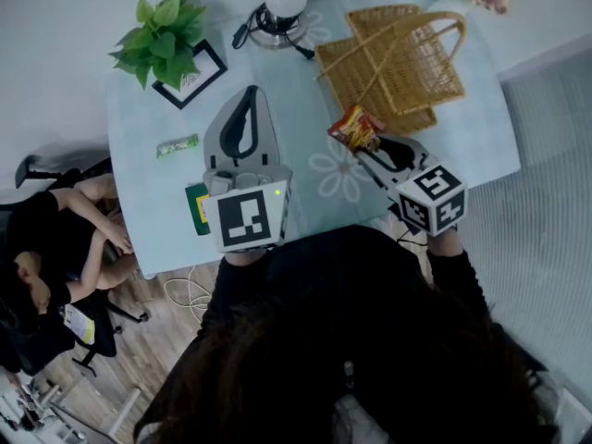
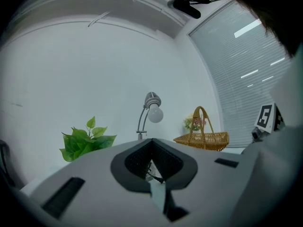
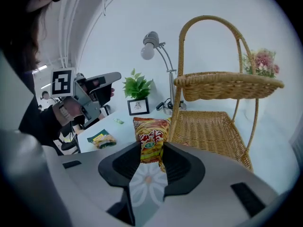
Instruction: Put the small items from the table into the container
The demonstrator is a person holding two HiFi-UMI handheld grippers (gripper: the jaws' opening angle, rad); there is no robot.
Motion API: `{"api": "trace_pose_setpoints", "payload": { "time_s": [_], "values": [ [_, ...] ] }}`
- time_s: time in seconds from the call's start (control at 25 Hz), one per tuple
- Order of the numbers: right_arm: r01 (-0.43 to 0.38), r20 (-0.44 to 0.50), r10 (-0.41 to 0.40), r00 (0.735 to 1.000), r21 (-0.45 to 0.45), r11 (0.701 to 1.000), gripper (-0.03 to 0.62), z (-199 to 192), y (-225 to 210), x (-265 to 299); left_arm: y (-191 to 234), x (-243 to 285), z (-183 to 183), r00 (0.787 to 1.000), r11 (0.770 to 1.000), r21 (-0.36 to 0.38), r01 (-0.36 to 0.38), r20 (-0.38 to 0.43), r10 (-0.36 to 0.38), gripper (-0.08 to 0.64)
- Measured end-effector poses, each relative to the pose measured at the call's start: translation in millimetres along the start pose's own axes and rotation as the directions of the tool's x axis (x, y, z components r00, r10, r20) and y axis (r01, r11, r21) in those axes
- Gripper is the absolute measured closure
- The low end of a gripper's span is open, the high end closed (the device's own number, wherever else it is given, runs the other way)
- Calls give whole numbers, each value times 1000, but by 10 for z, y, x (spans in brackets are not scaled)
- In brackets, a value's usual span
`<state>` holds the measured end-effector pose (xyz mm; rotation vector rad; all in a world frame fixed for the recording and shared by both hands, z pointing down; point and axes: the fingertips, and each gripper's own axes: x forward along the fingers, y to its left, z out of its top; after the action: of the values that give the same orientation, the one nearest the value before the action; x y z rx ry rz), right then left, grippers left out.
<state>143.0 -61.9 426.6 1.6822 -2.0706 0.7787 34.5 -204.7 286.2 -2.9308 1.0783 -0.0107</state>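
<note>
Your right gripper (image 1: pixel 368 144) (image 3: pixel 151 151) is clamped on the orange-red crinkled snack packet (image 1: pixel 354 128) (image 3: pixel 151 137), which hangs above the pale blue desk (image 1: pixel 305 91) just beside the woven wicker basket with the arched handle (image 1: pixel 425 72) (image 3: pixel 208 126), not inside it. A flat green packet (image 1: pixel 196 206) (image 3: pixel 103 139) lies on the desk next to your left gripper (image 1: pixel 250 95) (image 2: pixel 151 143), whose jaws are closed together with nothing between them. A small green wrapped bar (image 1: pixel 177 145) sits further left, near the leafy green potted plant (image 1: pixel 162 30).
</note>
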Motion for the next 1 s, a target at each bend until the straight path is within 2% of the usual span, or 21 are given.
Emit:
{"api": "trace_pose_setpoints", "payload": {
  "time_s": [0.16,0.36,0.48,0.76,1.0],
  "values": [
    [32,-8,-32,999,22,999,440,-154,-112,-194,-106,81,8,1000,1000,-2,26,4,-26,558],
    [136,-6,-136,991,53,989,440,-183,-502,-269,-176,133,22,999,999,0,40,8,-40,558],
    [170,-9,-170,985,47,984,440,-151,-693,-190,-174,141,24,999,999,3,36,3,-36,558],
    [175,-54,-172,984,57,983,439,-171,-896,112,-87,106,23,1000,1000,13,4,-5,-4,558],
    [171,-126,-164,978,45,984,433,-308,-870,269,-40,80,13,1000,1000,24,-14,-9,15,558]
  ]
}}
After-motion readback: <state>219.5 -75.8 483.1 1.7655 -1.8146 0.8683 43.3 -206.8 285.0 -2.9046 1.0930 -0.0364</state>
